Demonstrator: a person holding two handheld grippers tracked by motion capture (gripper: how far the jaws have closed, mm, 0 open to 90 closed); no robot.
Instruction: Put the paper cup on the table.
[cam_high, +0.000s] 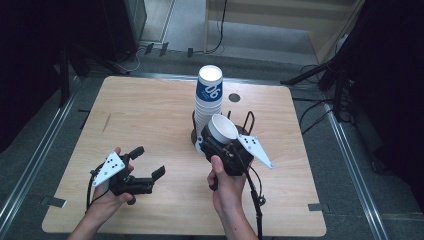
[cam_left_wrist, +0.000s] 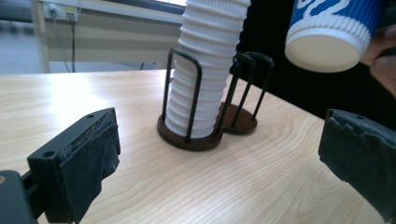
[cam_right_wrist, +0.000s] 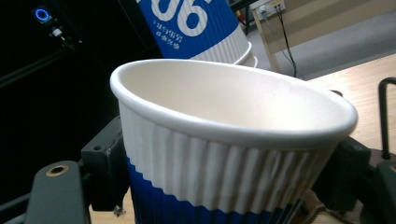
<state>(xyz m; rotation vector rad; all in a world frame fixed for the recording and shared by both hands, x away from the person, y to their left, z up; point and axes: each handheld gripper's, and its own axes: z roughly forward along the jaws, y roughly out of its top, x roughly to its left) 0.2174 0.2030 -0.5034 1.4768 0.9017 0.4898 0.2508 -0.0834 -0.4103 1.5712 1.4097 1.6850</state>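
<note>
A tall stack of ribbed white and blue paper cups (cam_high: 208, 97) stands in a black wire holder (cam_left_wrist: 192, 138) at the middle of the wooden table (cam_high: 145, 107). My right gripper (cam_high: 216, 140) is shut on a single paper cup (cam_high: 223, 129), held tilted and just in front of the stack. In the right gripper view the cup (cam_right_wrist: 224, 154) sits between the two jaws with its mouth toward the camera, and the stack (cam_right_wrist: 196, 28) rises behind it. My left gripper (cam_high: 148, 162) is open and empty at the front left. In its view the held cup (cam_left_wrist: 331, 32) hangs at the upper right.
A second, empty wire holder (cam_left_wrist: 243, 116) stands right behind the first one. A round dark hole (cam_high: 234, 97) marks the table's far side. Cables and dark stands lie on the floor beyond the table. Bare wood stretches left of the stack.
</note>
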